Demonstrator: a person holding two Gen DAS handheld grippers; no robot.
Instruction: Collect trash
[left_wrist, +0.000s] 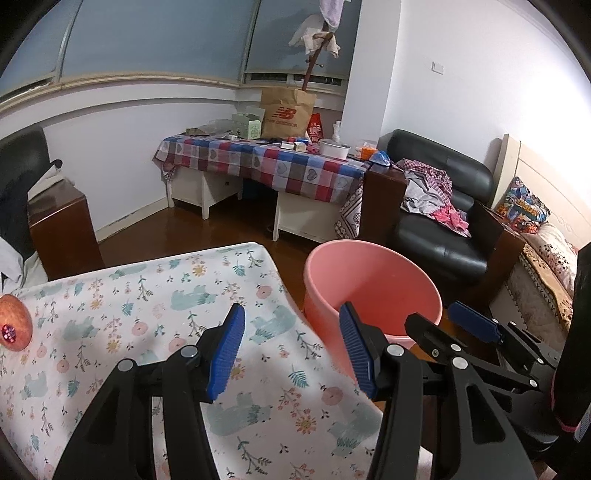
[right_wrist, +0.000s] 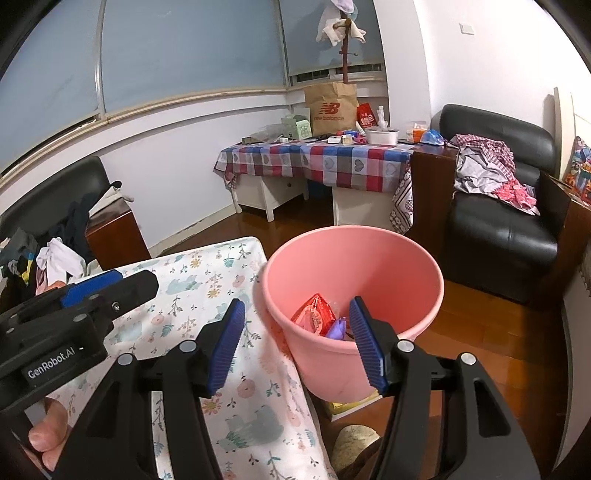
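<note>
Currently, your stock reads as follows: left gripper (left_wrist: 291, 350), jaws spread wide with nothing between the pads, hanging over the right edge of the floral-covered table (left_wrist: 155, 295); right gripper (right_wrist: 295, 343), jaws parted and empty, poised just above the near rim of the pink bin (right_wrist: 424, 273). Trash already in the bin: one red wrapper (right_wrist: 314, 314) and one purple scrap (right_wrist: 338, 328), both lying at the bottom. No loose trash shows on the visible part of the table; the only item there is a reddish apple (left_wrist: 14, 321) with a sticker, at the far left edge, and you should judge that to be food, not waste. Risks: the bin stands touching the draped cloth, so a low sweep of either gripper could catch the rim and tip it, or snag the cloth and drag the apple off. Your two grippers sit close side by side; swinging the right one left could knock it against the left. Something yellowish lies on the floor under the bin's near side, too hidden to identify. Open room: the table top to the left is mostly bare, and the wooden floor (right_wrist: 480, 325) to the right of the bin is free up to the black armchair (right_wrist: 502, 229), well apart.
</note>
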